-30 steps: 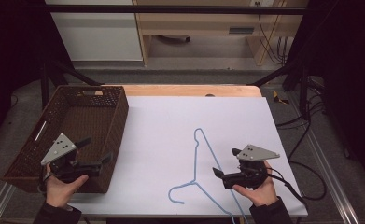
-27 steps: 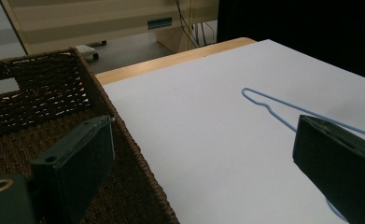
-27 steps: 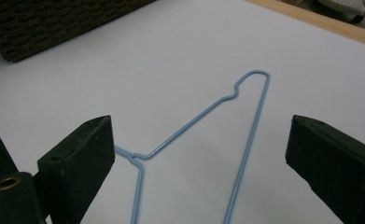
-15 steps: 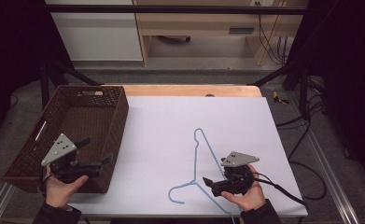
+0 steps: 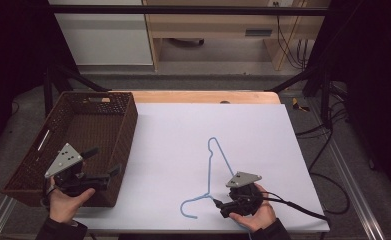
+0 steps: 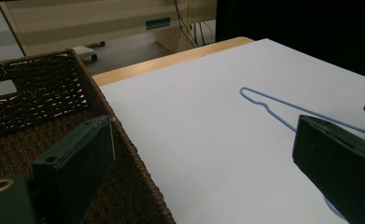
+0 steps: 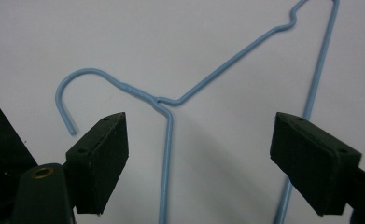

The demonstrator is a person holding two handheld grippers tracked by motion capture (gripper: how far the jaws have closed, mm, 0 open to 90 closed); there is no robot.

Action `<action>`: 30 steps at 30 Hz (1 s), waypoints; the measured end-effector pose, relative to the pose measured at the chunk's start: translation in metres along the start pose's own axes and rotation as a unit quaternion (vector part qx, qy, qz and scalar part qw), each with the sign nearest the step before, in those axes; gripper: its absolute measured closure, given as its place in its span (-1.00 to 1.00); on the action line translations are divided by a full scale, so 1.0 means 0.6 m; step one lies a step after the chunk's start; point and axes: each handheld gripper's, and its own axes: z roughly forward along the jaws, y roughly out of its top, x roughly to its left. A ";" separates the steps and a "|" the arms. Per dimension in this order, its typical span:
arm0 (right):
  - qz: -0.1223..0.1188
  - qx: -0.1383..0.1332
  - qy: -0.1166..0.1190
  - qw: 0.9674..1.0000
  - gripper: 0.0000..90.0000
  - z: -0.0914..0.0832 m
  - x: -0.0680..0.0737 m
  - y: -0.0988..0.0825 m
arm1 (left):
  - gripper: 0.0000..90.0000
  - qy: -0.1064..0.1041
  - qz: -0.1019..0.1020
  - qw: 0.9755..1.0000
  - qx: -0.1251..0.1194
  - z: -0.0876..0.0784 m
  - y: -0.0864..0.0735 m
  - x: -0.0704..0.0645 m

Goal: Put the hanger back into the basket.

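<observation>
No legible writing or brand marks appear on any item; a white sheet (image 5: 183,150) covers the table, with a wood edge at its top, a grey floor and pale cabinets beyond. The blue hanger (image 5: 210,175) lies flat at lower centre — the right gripper (image 7: 196,158) has its jaws spread astride one wire, having just been closing, pads clear. The left gripper (image 5: 110,172) — jaws spread, nothing between — hovers over the basket (image 5: 90,107) at left.

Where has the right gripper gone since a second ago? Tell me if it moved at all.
Yes. The right gripper slid left and nearer the table's front edge, toward the hanger's hook, its jaws closing slightly around the wire without pressing it.
</observation>
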 end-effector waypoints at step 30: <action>-0.006 0.087 0.028 0.996 0.44 0.050 0.020 -0.017 | -0.88 -0.003 0.006 1.000 0.008 0.010 -0.001 -0.009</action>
